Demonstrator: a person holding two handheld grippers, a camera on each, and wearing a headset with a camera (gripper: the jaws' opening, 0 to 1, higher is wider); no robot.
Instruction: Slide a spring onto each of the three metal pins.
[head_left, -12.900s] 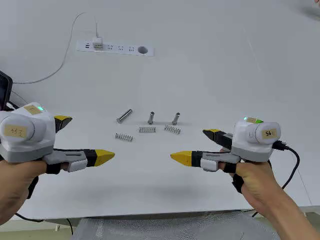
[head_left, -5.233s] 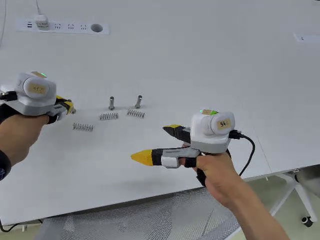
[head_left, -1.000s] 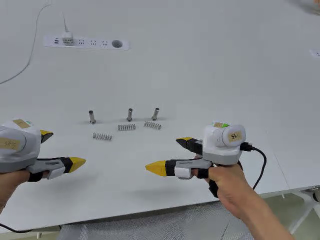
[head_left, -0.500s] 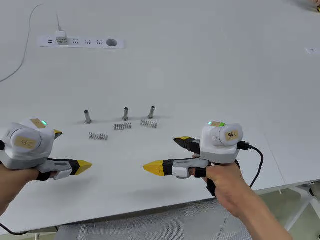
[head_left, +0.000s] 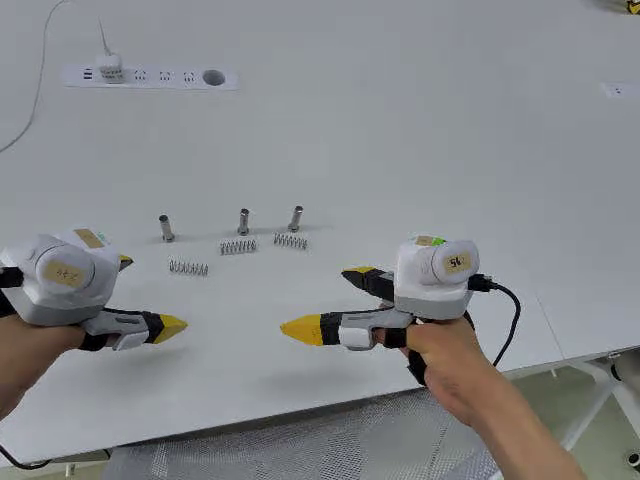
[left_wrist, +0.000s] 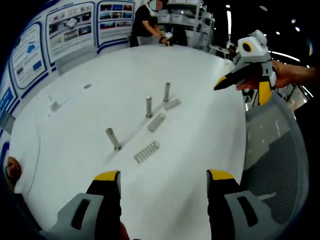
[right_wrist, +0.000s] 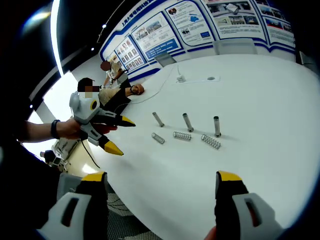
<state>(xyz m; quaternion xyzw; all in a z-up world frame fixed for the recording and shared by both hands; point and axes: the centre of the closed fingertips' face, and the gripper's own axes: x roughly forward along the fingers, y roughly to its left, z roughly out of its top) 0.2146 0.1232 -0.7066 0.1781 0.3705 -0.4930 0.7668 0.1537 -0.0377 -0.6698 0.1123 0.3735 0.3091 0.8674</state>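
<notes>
On bench (head_left: 400, 150): three upright pins (head_left: 243, 221) in a row, three loose springs (head_left: 238, 246) lying just beside them; left claw (head_left: 148, 293) and right claw (head_left: 322, 300), both wide open, empty.

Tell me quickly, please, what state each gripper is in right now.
Left yellow-tipped gripper: open, holding nothing.
Right yellow-tipped gripper: open, holding nothing.

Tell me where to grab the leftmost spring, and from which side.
Pinch the leftmost spring near one end, from above, fingers across its width. It lies flat on the table, so only its sides are free, and an end grip leaves the other end open to slide onto the left pin standing upright just behind it. The open left gripper is nearest.
</notes>
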